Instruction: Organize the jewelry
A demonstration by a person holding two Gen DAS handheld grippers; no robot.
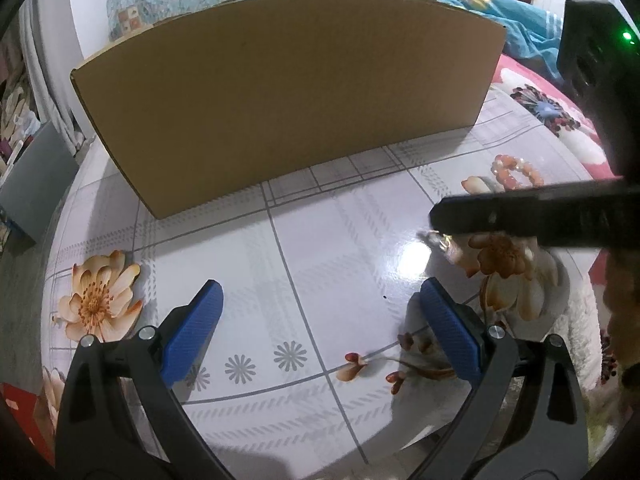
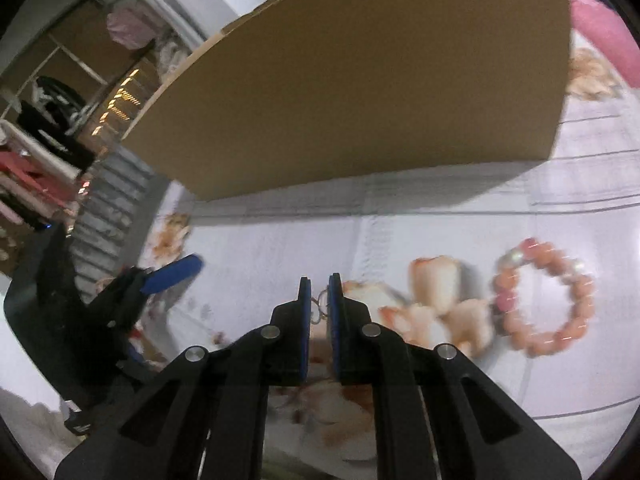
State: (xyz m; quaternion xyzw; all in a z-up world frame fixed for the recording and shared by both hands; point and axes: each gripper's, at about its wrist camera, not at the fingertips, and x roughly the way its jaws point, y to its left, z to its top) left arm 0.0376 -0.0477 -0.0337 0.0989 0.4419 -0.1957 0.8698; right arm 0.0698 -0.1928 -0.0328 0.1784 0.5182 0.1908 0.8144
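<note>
My right gripper (image 2: pixel 320 280) is shut on a small wiry metal piece of jewelry (image 2: pixel 318 308), pinched between its blue pads just above the flowered tablecloth. The left wrist view shows the same piece (image 1: pixel 438 240) glinting under the right gripper's black finger (image 1: pixel 520 216). A pink bead bracelet (image 2: pixel 540 342) lies flat on the cloth to the right of that gripper; the bracelet (image 1: pixel 502 168) also shows beyond the black finger. My left gripper (image 1: pixel 320 286) hovers open over the table with nothing between its pads. Its blue pad (image 2: pixel 172 272) appears at the left in the right wrist view.
A closed brown cardboard box (image 1: pixel 280 100) stands across the back of the table (image 1: pixel 340 240), also seen from the right wrist (image 2: pixel 380 100). A person sits far behind it by a blue blanket (image 1: pixel 516 20). Shelves with clothes (image 2: pixel 40 160) stand off the table's left side.
</note>
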